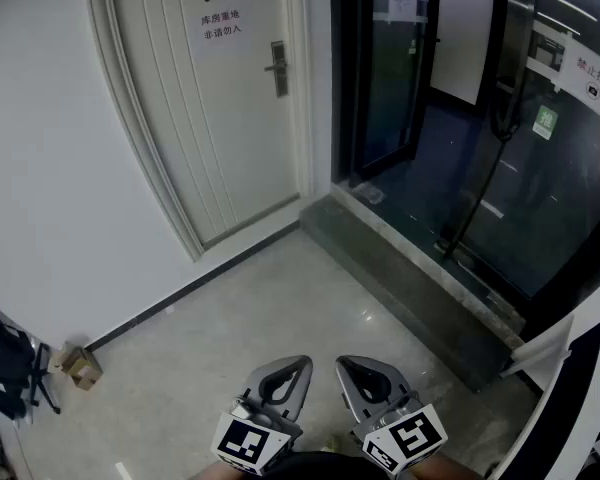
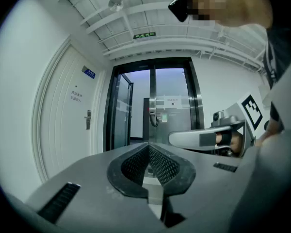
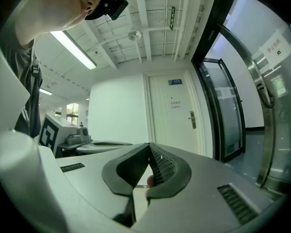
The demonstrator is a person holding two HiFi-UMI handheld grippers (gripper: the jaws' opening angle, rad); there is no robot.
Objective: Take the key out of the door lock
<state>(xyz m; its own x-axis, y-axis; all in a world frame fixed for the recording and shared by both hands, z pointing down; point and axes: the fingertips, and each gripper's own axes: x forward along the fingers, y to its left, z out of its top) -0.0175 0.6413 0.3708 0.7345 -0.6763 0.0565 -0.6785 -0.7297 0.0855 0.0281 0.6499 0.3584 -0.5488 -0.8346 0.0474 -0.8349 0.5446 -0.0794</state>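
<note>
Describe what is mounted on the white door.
On the white door are a printed notice and a metal handle plate. A key in its lock cannot be made out; nothing behind the shut door shows.

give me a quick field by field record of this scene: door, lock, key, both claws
door: white door, closed, well across the floor from the person
lock: handle plate near the door's right edge
key: too small to make out
left claw: shut, empty, held low near the body
right claw: shut, empty, beside the left claw
progress: neither claw is near the lock
other: glass doors to the right of the white door
</note>
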